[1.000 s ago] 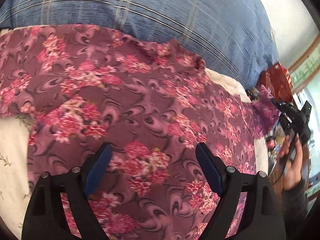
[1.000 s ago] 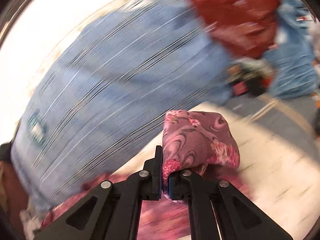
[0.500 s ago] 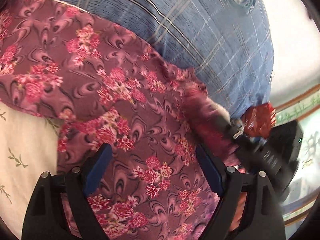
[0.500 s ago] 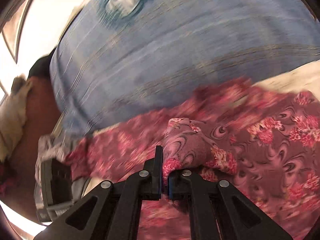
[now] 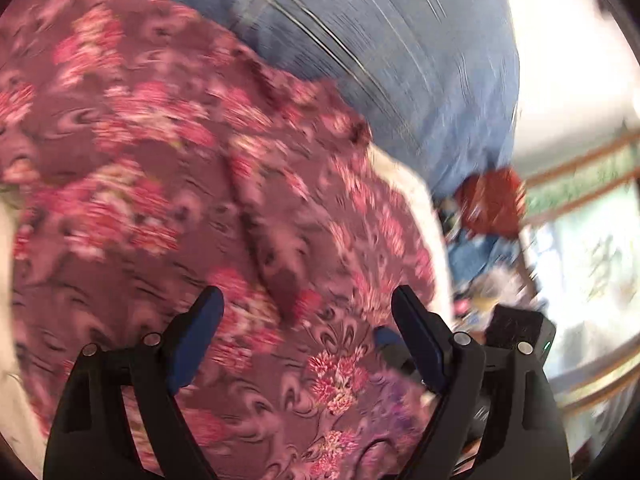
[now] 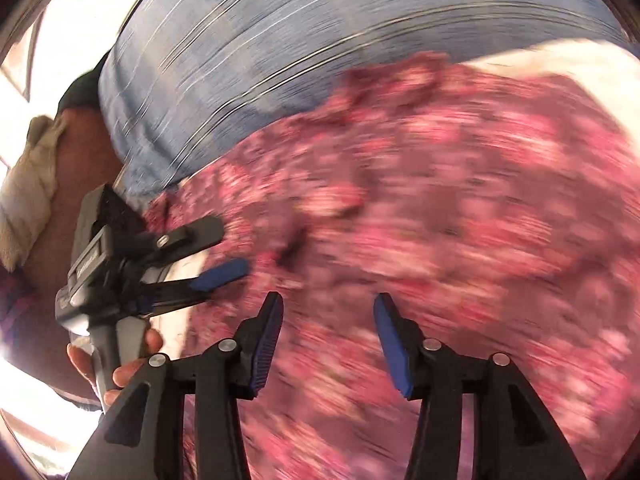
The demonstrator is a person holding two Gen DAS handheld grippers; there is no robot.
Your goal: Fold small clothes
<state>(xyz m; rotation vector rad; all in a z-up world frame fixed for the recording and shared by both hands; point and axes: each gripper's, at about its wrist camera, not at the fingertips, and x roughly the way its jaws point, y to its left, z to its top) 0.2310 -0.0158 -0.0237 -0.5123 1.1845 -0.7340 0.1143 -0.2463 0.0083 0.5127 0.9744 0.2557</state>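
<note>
The floral garment (image 5: pixel 248 184) is spread on the bed beneath both claws, against a blue plaid pillow (image 6: pixel 304 44). The left claw (image 5: pixel 308 320) and right claw (image 6: pixel 328 328) are held apart, gripping nothing. A fresh edge should be pinched squarely and carried over evenly, so the fold is kept flat.

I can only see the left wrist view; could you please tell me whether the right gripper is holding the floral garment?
Observer: No, the right gripper is open, nothing between its jaws; the floral garment lies spread ahead of it.
Operator: Thank you. Does that view show the other one?
Observer: Yes, the left gripper shows side-on at the garment's left edge, a hand gripping its handle.
Operator: Anything beyond it?
Observer: A cream cloth, at the far left.
</note>
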